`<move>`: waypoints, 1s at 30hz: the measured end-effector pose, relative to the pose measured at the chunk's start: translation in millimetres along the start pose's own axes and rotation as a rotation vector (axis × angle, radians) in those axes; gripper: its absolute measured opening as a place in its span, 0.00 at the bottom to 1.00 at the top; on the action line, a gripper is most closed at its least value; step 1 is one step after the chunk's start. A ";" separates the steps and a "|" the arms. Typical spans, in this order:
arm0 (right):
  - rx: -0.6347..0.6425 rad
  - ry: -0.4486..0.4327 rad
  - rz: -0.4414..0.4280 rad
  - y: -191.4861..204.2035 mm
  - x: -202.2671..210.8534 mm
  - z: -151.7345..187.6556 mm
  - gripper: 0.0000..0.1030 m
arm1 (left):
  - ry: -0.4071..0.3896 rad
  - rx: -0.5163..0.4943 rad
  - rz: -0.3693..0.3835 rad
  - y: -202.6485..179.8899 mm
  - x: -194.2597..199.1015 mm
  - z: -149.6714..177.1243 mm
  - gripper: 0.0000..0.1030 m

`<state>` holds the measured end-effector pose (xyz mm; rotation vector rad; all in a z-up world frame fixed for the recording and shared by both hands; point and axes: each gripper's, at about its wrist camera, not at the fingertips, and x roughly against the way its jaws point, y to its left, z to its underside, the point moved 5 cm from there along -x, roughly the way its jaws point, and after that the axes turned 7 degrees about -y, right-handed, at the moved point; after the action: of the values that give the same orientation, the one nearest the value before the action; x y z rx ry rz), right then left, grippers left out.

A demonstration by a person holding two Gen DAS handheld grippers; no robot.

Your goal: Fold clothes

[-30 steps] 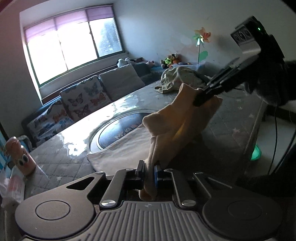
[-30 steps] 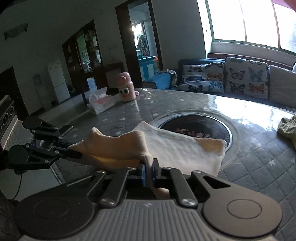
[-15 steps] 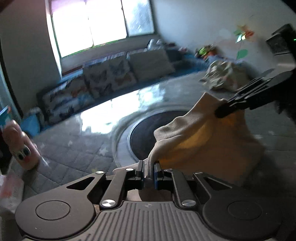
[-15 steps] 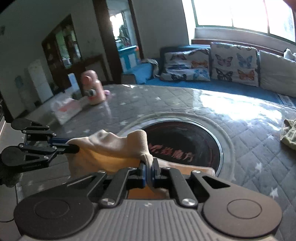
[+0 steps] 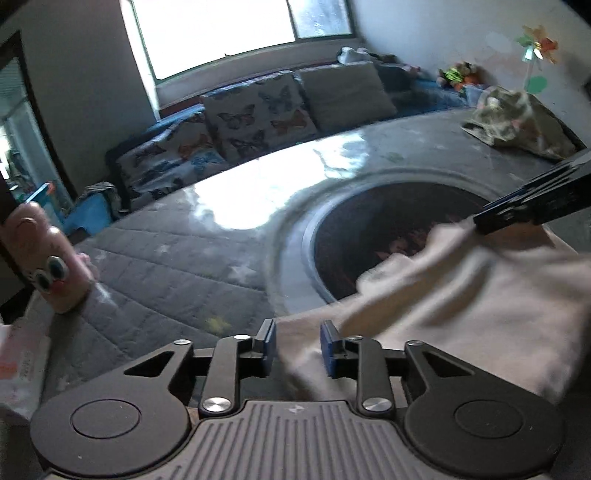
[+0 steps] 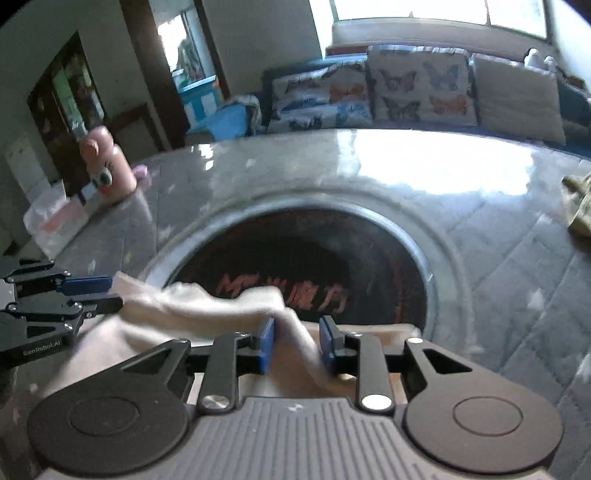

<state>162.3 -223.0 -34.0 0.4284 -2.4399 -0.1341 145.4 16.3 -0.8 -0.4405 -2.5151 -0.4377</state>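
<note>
While both claws point down at the quilted grey table [image 5: 155,266], you have the cream garment [image 5: 461,302] stretched between them, its folded bulk lying on the table at the near rim of the dark round inset [image 6: 306,266]. Your left gripper [image 5: 297,343] is opening: its blue pads stand apart with a bunched corner of the cloth lying loose in the gap, touching neither pad firmly, so that claw has released its grip. Your right gripper [image 6: 297,345] is opening as well; a twisted ridge of the same cloth runs through the gap between its pads and brushes the left one, but the pads no longer pinch it. From the left claw, the right one reaches in from the far right with its tips against the cloth's upper edge; from the right claw, the left one sits at the far left, tips parted at the garment's other corner. Ahead of both claws lies the dark inset with reddish lettering. A pink bottle with cartoon eyes [image 6: 107,173] stands well to the left of the claws, and a crumpled olive garment [image 5: 517,122] lies far ahead and right of the left claw. Butterfly-print cushions [image 6: 417,88] line a sofa beyond the table, under the bright window [image 5: 221,29].
</note>
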 end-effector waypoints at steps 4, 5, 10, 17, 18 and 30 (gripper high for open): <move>0.008 -0.051 -0.023 7.9 15.5 -11.8 0.26 | -0.037 0.060 0.002 9.1 7.1 -13.3 0.28; 0.017 -0.043 -0.045 13.9 15.8 -11.1 0.26 | -0.049 0.063 0.034 4.6 11.1 -16.4 0.28; 0.083 0.033 -0.113 45.6 0.3 -0.1 0.26 | -0.033 -0.006 0.163 -32.1 11.2 -21.5 0.26; 0.100 0.052 -0.075 48.9 -23.9 2.7 0.24 | 0.044 -0.055 0.178 -51.3 -28.5 -20.3 0.28; 0.092 0.046 -0.074 47.1 -24.2 2.5 0.25 | 0.047 -0.048 0.167 -50.1 -33.4 -20.8 0.29; 0.102 0.016 -0.024 25.0 13.5 6.8 0.34 | -0.030 -0.013 0.128 -32.3 -5.8 -21.6 0.35</move>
<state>141.4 -204.1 -26.4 0.5015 -2.4337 -0.0163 147.1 -22.3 6.3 -0.6130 -2.4964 -0.4011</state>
